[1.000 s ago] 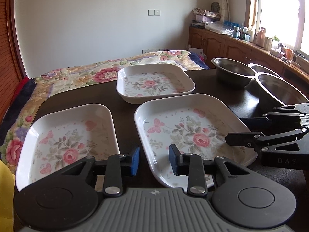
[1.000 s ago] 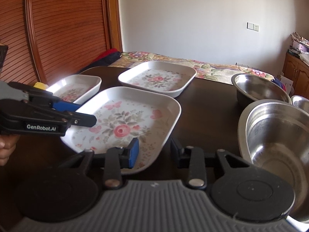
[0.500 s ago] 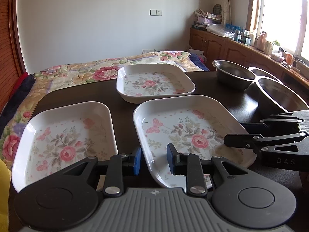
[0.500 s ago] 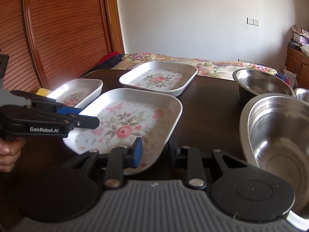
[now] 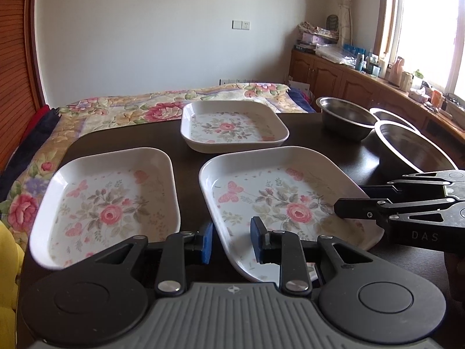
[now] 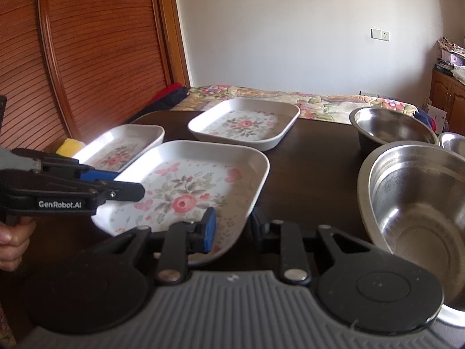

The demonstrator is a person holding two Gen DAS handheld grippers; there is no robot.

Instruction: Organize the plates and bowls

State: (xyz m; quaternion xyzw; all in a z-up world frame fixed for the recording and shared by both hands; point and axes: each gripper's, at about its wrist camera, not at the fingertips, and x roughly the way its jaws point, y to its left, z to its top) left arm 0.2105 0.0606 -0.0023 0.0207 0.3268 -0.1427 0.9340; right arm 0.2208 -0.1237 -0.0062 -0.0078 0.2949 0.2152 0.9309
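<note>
plates: 3 white square-ish floral plates on dark table (image 5: 305,133), all flat, none stacked
near plate (image 5: 279,203): center-front of table; front-left rim sits between L gripper's blue pads, front-right rim between R gripper's pads
left plate (image 5: 107,203): just beside near plate on its left, small gap, not touching
far plate (image 5: 232,125): behind the other 2, toward bed edge, apart from both
bowls: 3 steel bowls, right side of table
big bowl (image 6: 415,200): nearest, just right of R gripper, well apart from near plate
mid bowl (image 6: 392,128): behind big bowl, rims close; touching or not, can't tell
3rd bowl (image 6: 453,142): only a rim sliver at right frame edge, beside mid bowl
L gripper (image 5: 231,238): jaws apart, straddling near plate's front-left rim; left pad outside the rim over table gap, right pad over plate interior; no pinch
R gripper (image 6: 232,226): jaws apart, straddling near plate's front-right rim; blue left pad over plate interior, right pad outside over table; contact w/ rim can't tell
hand (image 6: 13,241): person's hand on L gripper handle, seen in right wrist view, lower left
other: yellow obj (image 6: 69,147) by left plate's outer edge; floral bedspread (image 5: 122,110) behind table; wood slat door (image 6: 87,52) at left
</note>
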